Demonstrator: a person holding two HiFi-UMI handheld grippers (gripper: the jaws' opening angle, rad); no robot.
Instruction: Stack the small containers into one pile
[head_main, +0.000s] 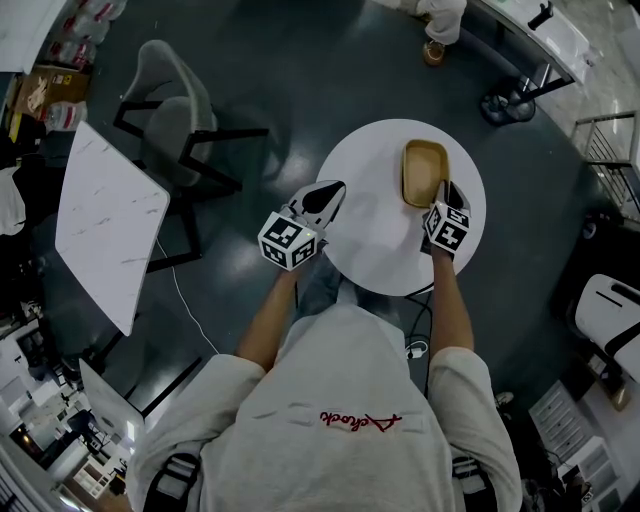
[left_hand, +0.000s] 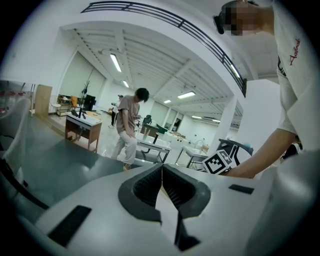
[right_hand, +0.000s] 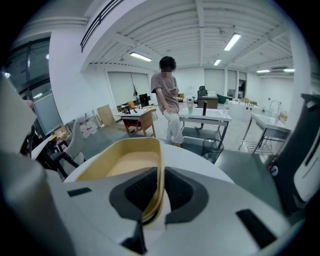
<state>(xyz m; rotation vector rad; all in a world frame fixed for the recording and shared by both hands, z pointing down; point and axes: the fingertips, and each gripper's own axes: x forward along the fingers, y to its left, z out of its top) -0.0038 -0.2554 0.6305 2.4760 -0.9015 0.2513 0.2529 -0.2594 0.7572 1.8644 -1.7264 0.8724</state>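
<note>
Underfoot, dark grey floor (head_main: 300, 60), and on it a round white table (head_main: 375, 235). Near the table's far right edge, a tan oblong plastic container (head_main: 424, 172) (right_hand: 127, 162) with rounded corners. Clamped on its near wall, the right tool (head_main: 447, 192) (right_hand: 159, 192), pads pinching the rim from inside and outside. Pressed together with nothing between, the left tool (head_main: 325, 198) (left_hand: 162, 185), over the table's left edge, well apart from the container. Beyond, a standing person (right_hand: 167, 95) among desks (right_hand: 205, 116) in a bright hall.
</note>
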